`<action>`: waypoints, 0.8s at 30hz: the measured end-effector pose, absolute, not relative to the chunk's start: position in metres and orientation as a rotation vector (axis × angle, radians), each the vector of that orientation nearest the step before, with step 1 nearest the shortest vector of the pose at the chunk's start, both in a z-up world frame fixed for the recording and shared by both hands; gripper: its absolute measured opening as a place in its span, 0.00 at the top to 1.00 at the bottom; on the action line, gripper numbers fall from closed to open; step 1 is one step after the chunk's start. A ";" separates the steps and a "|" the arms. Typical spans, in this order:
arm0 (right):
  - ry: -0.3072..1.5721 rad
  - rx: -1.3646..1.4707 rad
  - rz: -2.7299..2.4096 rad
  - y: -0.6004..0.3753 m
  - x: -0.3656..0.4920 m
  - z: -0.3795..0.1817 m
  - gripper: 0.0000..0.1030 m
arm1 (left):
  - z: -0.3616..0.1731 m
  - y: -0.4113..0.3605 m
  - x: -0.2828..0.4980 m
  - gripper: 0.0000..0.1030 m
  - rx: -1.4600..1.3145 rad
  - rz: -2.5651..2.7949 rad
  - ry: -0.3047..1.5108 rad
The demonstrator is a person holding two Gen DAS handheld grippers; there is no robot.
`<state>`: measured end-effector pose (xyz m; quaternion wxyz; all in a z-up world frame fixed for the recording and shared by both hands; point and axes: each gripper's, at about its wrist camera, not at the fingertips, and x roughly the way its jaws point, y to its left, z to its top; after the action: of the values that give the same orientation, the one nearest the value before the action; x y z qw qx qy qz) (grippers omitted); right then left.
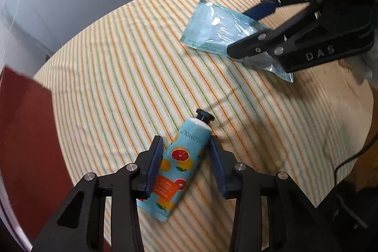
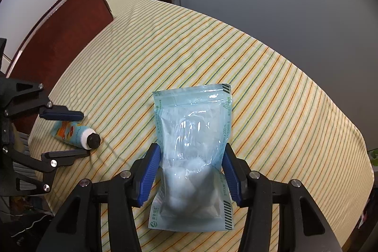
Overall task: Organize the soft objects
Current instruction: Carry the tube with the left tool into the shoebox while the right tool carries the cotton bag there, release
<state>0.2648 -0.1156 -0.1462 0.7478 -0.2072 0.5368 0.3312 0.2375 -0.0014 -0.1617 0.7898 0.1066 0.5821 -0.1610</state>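
1. The black plastic right gripper (image 1: 254,26) carries raised letters "DAS" on its body.
2. The clear blue-edged plastic pouch of white cotton balls (image 2: 192,152) bears "STEAM" along its right edge, with a small warning triangle higher up; its finer print is unreadable.

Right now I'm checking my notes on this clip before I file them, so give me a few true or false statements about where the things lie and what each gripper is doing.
1. The tube lies flat on the striped cloth between the left gripper's fingers. True.
2. The tube's cap is white. False: the cap is black, above a white shoulder.
3. The right gripper straddles a clear pouch with white lumps inside. True.
4. The pouch rests on top of the tube. False: they lie apart on the cloth.
5. A dark red box stands at the cloth's edge on the tube's side. True.
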 end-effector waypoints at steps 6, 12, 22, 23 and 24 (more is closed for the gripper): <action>1.126 -0.532 0.705 -0.099 0.253 -0.154 0.52 | -0.173 0.016 0.235 0.67 0.108 -0.276 1.205; 1.111 -0.524 0.676 -0.103 0.245 -0.152 0.66 | -0.160 0.014 0.200 0.71 0.055 -0.237 1.165; 1.097 -0.428 0.661 -0.122 0.229 -0.142 0.73 | -0.126 0.015 0.174 0.74 0.003 -0.246 1.114; 1.096 -0.418 0.663 -0.124 0.228 -0.139 0.73 | -0.126 0.014 0.175 0.74 0.000 -0.244 1.108; 1.093 -0.415 0.665 -0.125 0.226 -0.138 0.73 | -0.123 0.015 0.171 0.74 -0.003 -0.242 1.102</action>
<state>0.2260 -0.1249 -0.1375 0.7824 -0.1920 0.5062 0.3078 0.1713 0.0149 -0.1229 0.8451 -0.0016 0.5221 -0.1148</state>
